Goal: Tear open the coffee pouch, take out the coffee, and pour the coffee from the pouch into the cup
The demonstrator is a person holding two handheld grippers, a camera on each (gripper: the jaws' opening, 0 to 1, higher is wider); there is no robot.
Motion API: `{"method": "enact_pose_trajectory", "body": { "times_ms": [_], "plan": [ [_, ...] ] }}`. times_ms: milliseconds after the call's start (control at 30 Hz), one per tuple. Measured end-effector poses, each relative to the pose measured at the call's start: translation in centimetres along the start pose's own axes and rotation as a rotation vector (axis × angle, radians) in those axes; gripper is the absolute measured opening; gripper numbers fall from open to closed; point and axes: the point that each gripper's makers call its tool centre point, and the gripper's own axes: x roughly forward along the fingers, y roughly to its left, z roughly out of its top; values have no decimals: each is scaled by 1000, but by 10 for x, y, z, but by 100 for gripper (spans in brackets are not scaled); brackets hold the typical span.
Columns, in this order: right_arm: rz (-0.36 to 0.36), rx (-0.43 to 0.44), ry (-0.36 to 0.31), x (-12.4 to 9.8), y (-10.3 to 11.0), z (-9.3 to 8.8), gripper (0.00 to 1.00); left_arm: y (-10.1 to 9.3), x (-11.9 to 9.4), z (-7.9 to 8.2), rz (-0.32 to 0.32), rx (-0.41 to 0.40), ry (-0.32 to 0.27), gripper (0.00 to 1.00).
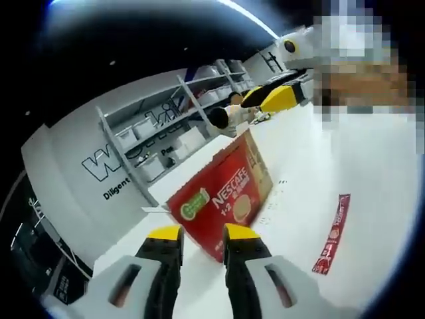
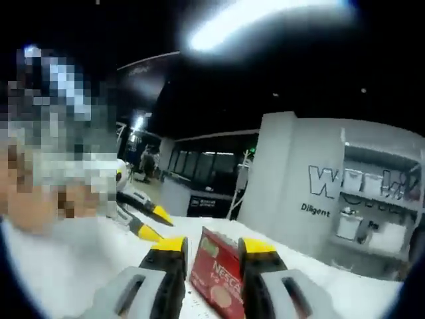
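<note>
One red coffee stick pouch [image 1: 332, 236] flat on white table [image 1: 372, 166], right of Nescafe box [image 1: 222, 193]; left gripper [image 1: 202, 232] and right gripper [image 2: 212, 246] both spread, unladen; risk, judged: thin flat pouch evades pinch; no cup located.

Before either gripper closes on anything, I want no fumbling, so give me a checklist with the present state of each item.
1. Left gripper open and empty: ok.
2. Right gripper open and empty: ok.
3. Red Nescafe box upright on the white table: ok.
4. Loose red coffee sachet lying flat, apart from the box: ok.
5. Sachet torn open: cannot tell.
6. Cup located: not ok; neither view settles where it is.
</note>
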Motion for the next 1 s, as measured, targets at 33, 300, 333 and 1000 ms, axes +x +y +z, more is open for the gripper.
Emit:
{"method": "enact_pose_trajectory", "body": {
  "times_ms": [33,300,333,1000],
  "plan": [
    [-1,16,-21,-2,4,1,31,0,0,2,3,5,-13,26],
    [-6,56,-85,-22,19,-8,32,0,-1,12,11,5,-56,35],
    [-6,66,-92,-26,22,-11,32,1,-2,14,15,-2,-64,35],
    [7,238,-200,-72,65,-65,34,-4,1,21,-12,-77,-113,36]
  ]
}}
